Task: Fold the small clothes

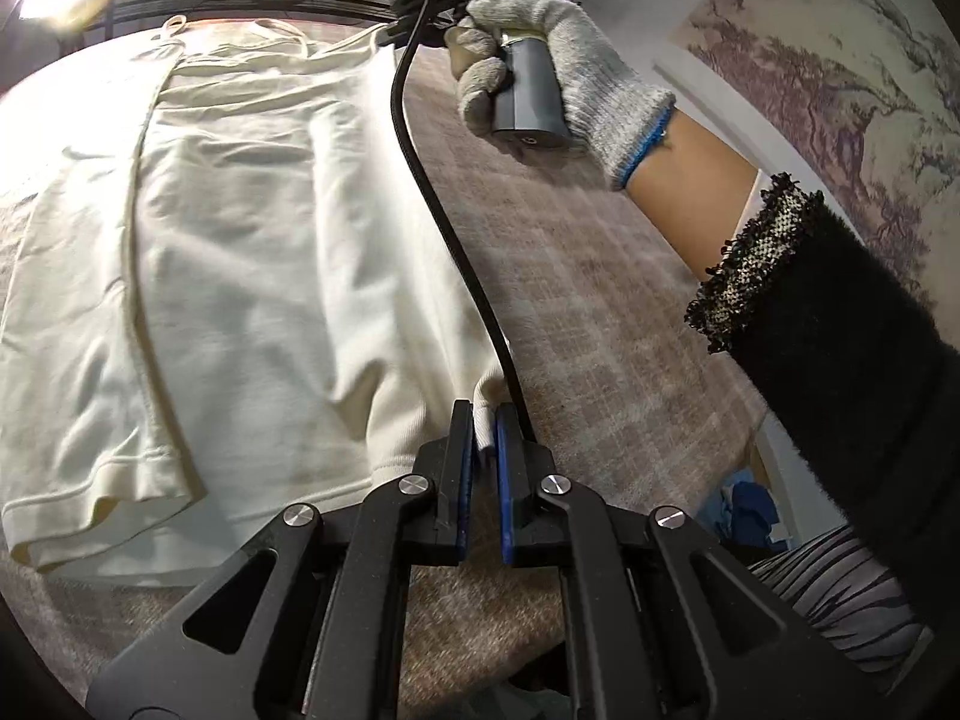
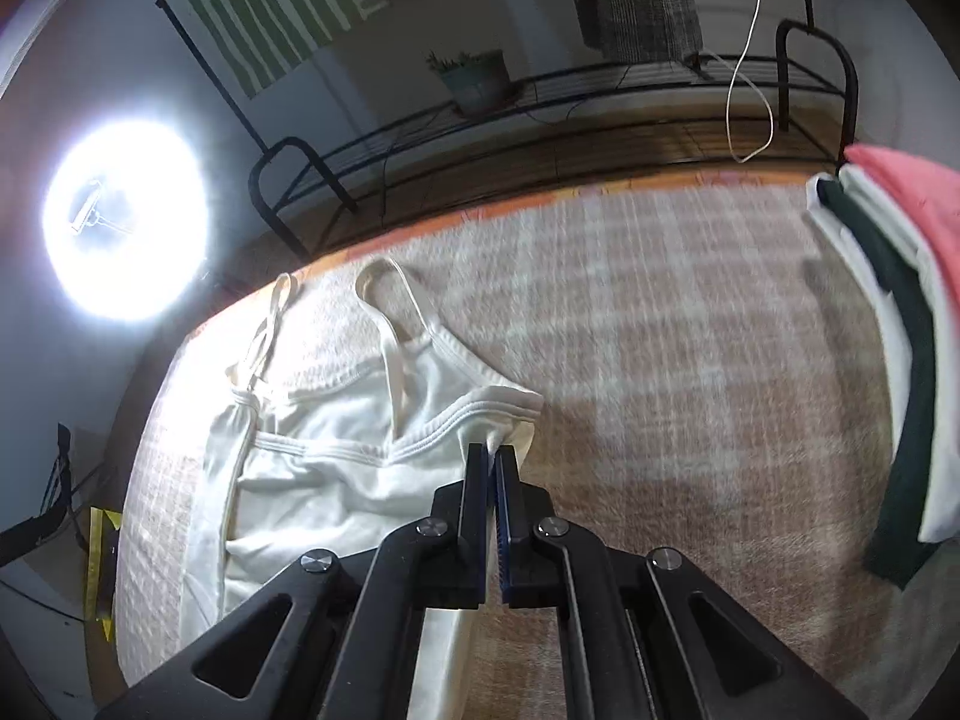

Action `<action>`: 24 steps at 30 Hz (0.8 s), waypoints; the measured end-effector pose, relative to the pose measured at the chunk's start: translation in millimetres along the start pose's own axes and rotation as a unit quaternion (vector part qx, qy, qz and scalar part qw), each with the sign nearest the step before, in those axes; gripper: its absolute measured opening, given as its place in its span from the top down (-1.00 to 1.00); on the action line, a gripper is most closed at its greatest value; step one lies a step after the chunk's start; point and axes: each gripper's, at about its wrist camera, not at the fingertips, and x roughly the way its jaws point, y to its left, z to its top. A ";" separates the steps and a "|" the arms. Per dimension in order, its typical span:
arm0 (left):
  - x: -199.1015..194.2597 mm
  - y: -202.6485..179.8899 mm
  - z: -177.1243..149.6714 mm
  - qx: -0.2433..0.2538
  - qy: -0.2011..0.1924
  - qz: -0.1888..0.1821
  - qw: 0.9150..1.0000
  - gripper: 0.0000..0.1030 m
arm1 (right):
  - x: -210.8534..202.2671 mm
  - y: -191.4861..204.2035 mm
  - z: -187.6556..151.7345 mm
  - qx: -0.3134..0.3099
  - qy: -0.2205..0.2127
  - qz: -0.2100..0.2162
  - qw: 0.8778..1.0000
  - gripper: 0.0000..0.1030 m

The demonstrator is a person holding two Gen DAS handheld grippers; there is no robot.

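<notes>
Work surface: a beige checked blanket (image 2: pixel 690 324) spread ahead of both my claws, with a dark wire shelf rail (image 2: pixel 540 102) along its far edge carrying a potted plant (image 2: pixel 474 81), a striped cloth (image 2: pixel 264 6) on the wall behind, and a bright round lamp (image 2: pixel 126 219) far to the left of my right claw. A wall hanging with painted trees (image 1: pixel 840 90) lies to the right of my left claw. Task item: a cream camisole (image 2: pixel 336 450), flat on the blanket, straps pointing away from me. My left claw (image 1: pixel 485 432) is nearly closed, pinching the camisole's hem corner between its blue pads. My right claw (image 2: pixel 493 462), held by my gloved hand (image 1: pixel 540 60), is closed on the fabric at the upper side edge, just under the armhole binding. A black cable (image 1: pixel 432 180) runs between the two tools. Well to the right of my right claw: a stack of folded clothes (image 2: pixel 900 312), pink on top, white and dark green beneath.
</notes>
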 end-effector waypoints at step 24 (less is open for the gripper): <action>-33.2 71.8 -17.0 -0.110 -0.017 0.017 0.994 0.91 | 60.5 141.3 -7.8 -0.113 0.031 -0.004 0.993 1.00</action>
